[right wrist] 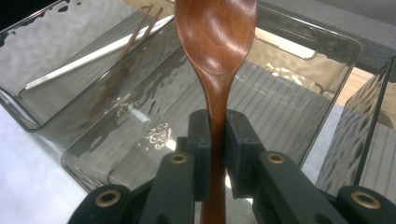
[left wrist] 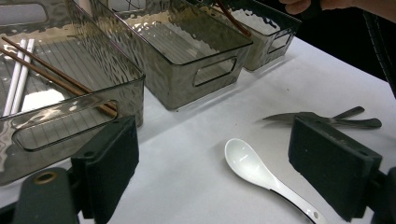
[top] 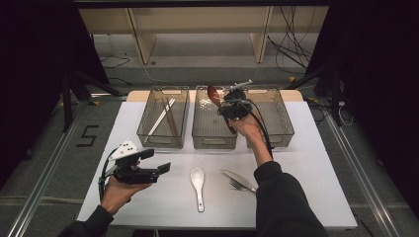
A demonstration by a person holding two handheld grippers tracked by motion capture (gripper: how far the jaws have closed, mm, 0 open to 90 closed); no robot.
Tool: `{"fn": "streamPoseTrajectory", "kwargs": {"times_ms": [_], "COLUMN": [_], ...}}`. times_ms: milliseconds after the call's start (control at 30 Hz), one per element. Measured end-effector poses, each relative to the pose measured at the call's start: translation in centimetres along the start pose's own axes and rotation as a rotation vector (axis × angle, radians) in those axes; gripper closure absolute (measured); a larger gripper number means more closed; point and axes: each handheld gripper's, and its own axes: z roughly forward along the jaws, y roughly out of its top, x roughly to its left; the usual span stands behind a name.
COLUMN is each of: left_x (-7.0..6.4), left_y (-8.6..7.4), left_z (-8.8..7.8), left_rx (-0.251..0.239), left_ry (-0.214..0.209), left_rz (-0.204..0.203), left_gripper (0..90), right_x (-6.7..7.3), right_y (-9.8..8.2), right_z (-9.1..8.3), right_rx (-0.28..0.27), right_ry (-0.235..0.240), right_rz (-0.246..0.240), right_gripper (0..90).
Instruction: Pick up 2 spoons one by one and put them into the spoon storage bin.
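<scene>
My right fingers (right wrist: 215, 140) clamp wooden spoon (right wrist: 215, 42) by neck, bowl up, frame centre top, over middle bin (right wrist: 327, 51). Lower handle inside walls, tilt flat, then release. Left fingers (left wrist: 233, 168) wide open, empty, above white spoon (left wrist: 247, 163) on surface (left wrist: 187, 140).

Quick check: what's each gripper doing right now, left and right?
Left gripper: open, holding nothing, above the table near the white spoon.
Right gripper: shut on the wooden spoon, over the middle bin.
</scene>
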Motion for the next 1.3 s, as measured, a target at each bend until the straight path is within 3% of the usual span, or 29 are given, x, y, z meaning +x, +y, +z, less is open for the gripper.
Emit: {"fn": "streamPoseTrajectory", "kwargs": {"times_ms": [267, 367, 533, 767, 900, 1100, 1300], "left_x": [0.0, 0.0, 0.0, 0.0, 0.0, 0.0, -0.1], "left_y": [0.0, 0.0, 0.0, -0.1, -0.1, -0.1, -0.1], "left_z": [0.0, 0.0, 0.1, 0.1, 0.1, 0.1, 0.2], "left_rx": [0.005, 0.005, 0.01, 0.011, 0.013, 0.012, 0.015], "left_ry": [-0.003, -0.002, -0.002, -0.001, 0.0, 0.002, 0.003], "left_rz": [0.003, 0.0, 0.003, 0.002, 0.001, 0.002, 0.001], "left_gripper": [15.7, 15.7, 15.7, 15.6, 15.6, 15.6, 15.6], "right_x": [-0.2, -0.3, -0.5, -0.5, 0.3, 1.5, 1.6], "right_y": [-0.3, -0.4, -0.4, -0.6, -1.2, -2.9, -5.4], "right_z": [0.9, 0.9, 0.4, -0.8, -1.8, -3.8, -5.7], "right_rx": [0.015, 0.009, 0.003, 0.003, 0.013, 0.018, 0.003], "right_ry": [-0.007, -0.003, 0.009, 0.032, 0.037, 0.051, 0.058], "right_rz": [0.026, 0.05, 0.055, 0.034, -0.011, -0.075, -0.077], "right_gripper": [80.7, 72.3, 66.6, 53.4, 46.1, 40.7, 38.1]}}
